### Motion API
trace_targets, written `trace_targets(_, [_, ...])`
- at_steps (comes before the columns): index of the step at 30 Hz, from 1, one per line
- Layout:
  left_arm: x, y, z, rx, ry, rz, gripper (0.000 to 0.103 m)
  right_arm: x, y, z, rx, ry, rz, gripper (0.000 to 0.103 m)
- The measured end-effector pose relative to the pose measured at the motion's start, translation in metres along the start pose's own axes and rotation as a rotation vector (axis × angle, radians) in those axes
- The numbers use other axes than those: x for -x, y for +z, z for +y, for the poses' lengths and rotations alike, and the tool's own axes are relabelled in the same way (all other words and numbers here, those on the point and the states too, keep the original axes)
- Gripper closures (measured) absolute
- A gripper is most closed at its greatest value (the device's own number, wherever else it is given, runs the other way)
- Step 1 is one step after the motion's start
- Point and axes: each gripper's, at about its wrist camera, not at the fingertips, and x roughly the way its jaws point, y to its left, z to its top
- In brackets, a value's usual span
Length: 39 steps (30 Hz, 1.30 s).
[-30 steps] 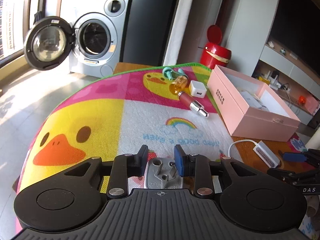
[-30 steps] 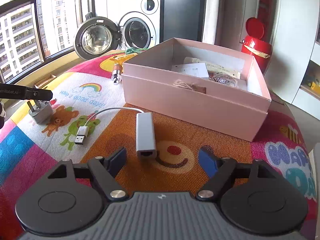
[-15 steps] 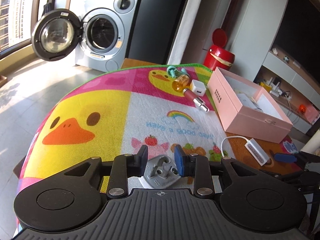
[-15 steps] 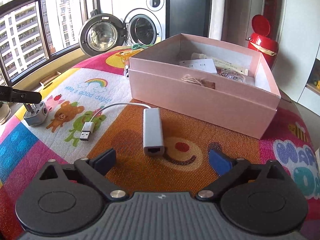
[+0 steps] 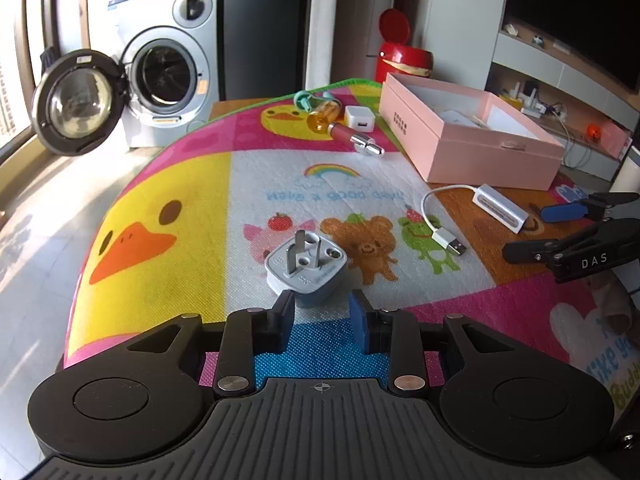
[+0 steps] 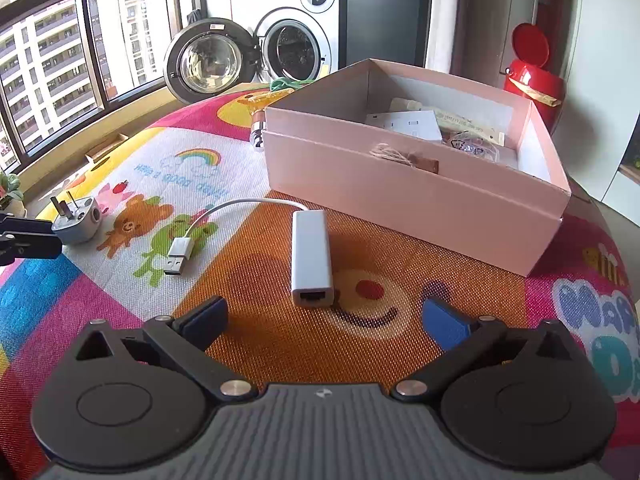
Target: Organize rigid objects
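A grey plug adapter (image 5: 306, 266) lies on the colourful mat, prongs up, just beyond my left gripper (image 5: 323, 314), which is open and empty behind it. It also shows in the right wrist view (image 6: 76, 220). My right gripper (image 6: 324, 320) is wide open and empty, just short of a white USB network adapter (image 6: 311, 258) with its cable and plug (image 6: 180, 258). An open pink box (image 6: 416, 200) holding papers and small items stands behind it. The box also shows in the left wrist view (image 5: 472, 140).
A white charger cube (image 5: 360, 118), an amber bottle (image 5: 323, 114) and a pink-and-silver tube (image 5: 356, 138) lie at the mat's far edge. A red bin (image 5: 402, 58) and a washing machine (image 5: 168, 68) with its door open stand beyond the table.
My left gripper has opened, let go of the grey plug adapter and drawn back; the adapter now rests on the mat. My right gripper has stayed open near the network adapter.
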Motion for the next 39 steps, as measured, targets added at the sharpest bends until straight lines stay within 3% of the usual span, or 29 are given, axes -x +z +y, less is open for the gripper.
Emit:
trace_targets(3, [-0.012,0.004,-0.012,-0.015,-0.040,0.005,0.069,0.000,0.003,0.000,0.010,0.006,0.013,0.000])
trace_targets(5, [-0.016,0.006,-0.022,-0.038,-0.071,0.008,0.069,-0.001,0.009,-0.005,-0.007,0.002,0.014,0.007])
trace_targets(6, [-0.017,0.007,-0.024,-0.041,-0.089,0.009,0.069,-0.001,0.011,-0.007,-0.018,-0.034,0.004,0.015])
trace_targets(9, [-0.009,0.004,-0.031,-0.070,-0.124,-0.010,0.070,-0.006,0.014,-0.014,-0.028,-0.161,-0.027,0.016])
trace_targets(12, [0.011,0.004,-0.031,-0.078,-0.025,-0.085,0.069,-0.006,0.009,-0.020,-0.066,-0.147,-0.039,0.014])
trace_targets(15, [0.018,0.013,-0.014,-0.007,0.077,-0.138,0.070,-0.006,0.006,-0.024,-0.083,-0.136,-0.046,0.014])
trace_targets(19, [0.004,0.017,0.004,0.077,0.090,-0.078,0.070,-0.006,0.004,-0.025,-0.096,-0.138,-0.046,0.013])
trace_targets(23, [-0.003,0.016,-0.008,0.014,0.055,-0.040,0.068,-0.007,0.004,-0.027,-0.099,-0.141,-0.046,0.012])
trace_targets(25, [-0.014,0.013,-0.017,-0.016,0.036,0.031,0.068,-0.007,0.004,-0.026,-0.101,-0.142,-0.045,0.011])
trace_targets(29, [-0.018,0.012,-0.027,-0.037,0.043,0.038,0.064,-0.007,0.003,-0.025,-0.104,-0.141,-0.046,0.011])
trace_targets(32, [-0.021,0.015,-0.030,-0.028,0.028,0.054,0.054,-0.007,0.003,-0.025,-0.104,-0.141,-0.045,0.011])
trace_targets(34, [-0.023,0.015,-0.035,-0.037,0.005,0.063,0.038,-0.007,0.003,-0.025,-0.105,-0.141,-0.046,0.010])
trace_targets(36, [-0.026,0.013,-0.041,-0.052,-0.026,0.062,0.013,-0.007,0.003,-0.025,-0.105,-0.141,-0.046,0.010])
trace_targets(39, [-0.026,0.005,-0.047,-0.099,-0.029,0.029,0.010,-0.007,0.003,-0.025,-0.105,-0.141,-0.046,0.010])
